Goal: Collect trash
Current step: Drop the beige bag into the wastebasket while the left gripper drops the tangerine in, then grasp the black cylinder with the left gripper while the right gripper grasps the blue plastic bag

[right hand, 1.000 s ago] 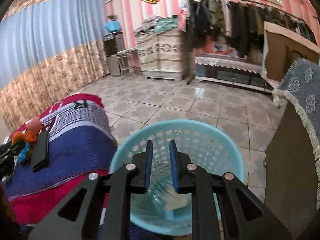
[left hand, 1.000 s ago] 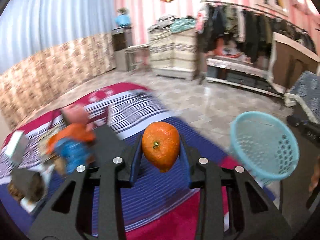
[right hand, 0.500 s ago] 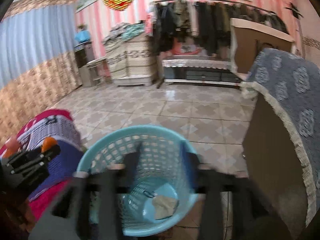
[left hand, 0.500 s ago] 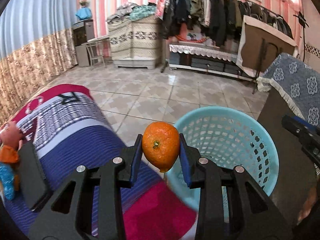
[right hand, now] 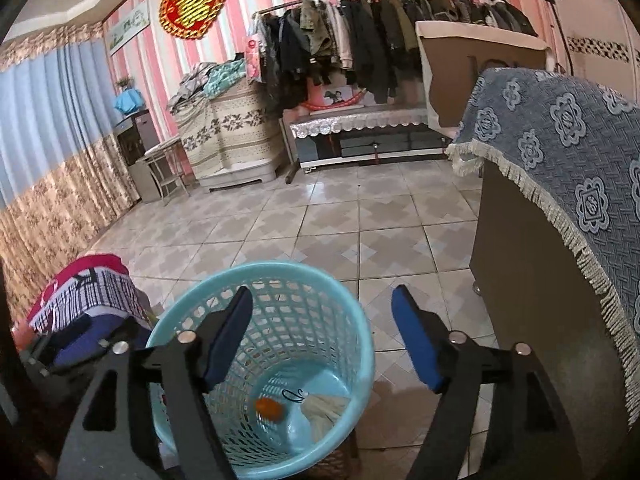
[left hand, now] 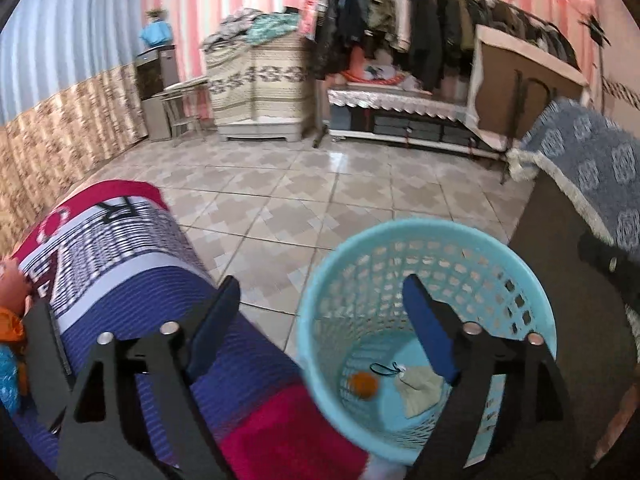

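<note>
A striped woven blanket (left hand: 132,276) in red, white and navy drapes over a rounded edge at far left, with a flat black slab (left hand: 44,344) lying on it beside a blurred orange-and-blue toy (left hand: 10,332). The left gripper (left hand: 320,320), its black arms tipped with blue pads, stands wide apart and holds nothing, one finger over the blanket and the other above the basket. Right of the blanket, a round, light-blue plastic basket (left hand: 532,280) with perforated lattice walls sits on the glossy patterned floor tiles (left hand: 304,184). At its bottom rest a small orange (left hand: 362,385), a thin black loop and a crumpled beige scrap (left hand: 420,390). The right gripper (right hand: 322,334) is likewise spread wide and empty, hanging above the basket's rim. Farthest right, a blue crocheted cloth (right hand: 568,128) with flower motifs and a fringed hem covers dark brown furniture.
</note>
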Demonstrator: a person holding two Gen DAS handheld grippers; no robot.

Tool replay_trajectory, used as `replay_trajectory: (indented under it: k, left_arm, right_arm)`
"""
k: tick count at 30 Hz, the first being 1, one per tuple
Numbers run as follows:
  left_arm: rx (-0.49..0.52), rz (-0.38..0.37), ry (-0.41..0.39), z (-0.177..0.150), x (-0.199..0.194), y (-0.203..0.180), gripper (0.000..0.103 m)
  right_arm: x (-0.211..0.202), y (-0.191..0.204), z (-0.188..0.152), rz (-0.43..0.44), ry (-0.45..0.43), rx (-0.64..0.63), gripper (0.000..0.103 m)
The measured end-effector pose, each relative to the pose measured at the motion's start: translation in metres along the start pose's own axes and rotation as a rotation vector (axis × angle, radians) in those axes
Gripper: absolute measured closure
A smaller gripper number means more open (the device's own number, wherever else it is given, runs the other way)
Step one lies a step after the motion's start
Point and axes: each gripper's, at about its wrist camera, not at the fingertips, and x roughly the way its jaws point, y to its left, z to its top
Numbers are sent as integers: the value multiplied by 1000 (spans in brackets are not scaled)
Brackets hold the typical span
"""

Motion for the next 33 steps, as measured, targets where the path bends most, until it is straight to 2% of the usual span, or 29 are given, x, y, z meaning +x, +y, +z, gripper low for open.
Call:
replay_trajectory:
  k: [3, 5, 10, 16, 22, 25, 33]
  left_arm:
    - [-38, 44, -31, 1, -18, 20, 11]
    - [-51, 105, -60, -3, -35, 39, 6]
    - [-106, 198, -90, -15, -77, 90, 6]
    - [-171, 352, -107, -41, -137, 168, 6]
    - [-259, 497, -66, -86, -187, 255, 6]
    - [-311, 555, -28, -112, -199, 294, 6]
    - [-369, 587, 84, -157, -191, 347, 6]
  right_arm:
    - [-2, 9, -2, 2, -5, -27, 17]
    - [-2, 17, -3, 12, -5, -39, 13]
    - [-4, 47, -10, 59, 10, -81, 7]
    - [-15, 96, -24, 126, 10, -158, 5]
    - [-23, 144, -43, 216, 41, -229, 5]
    - [-28, 162, -52, 224, 49, -270, 5]
    - [-32, 198, -74, 261, 94, -352, 5]
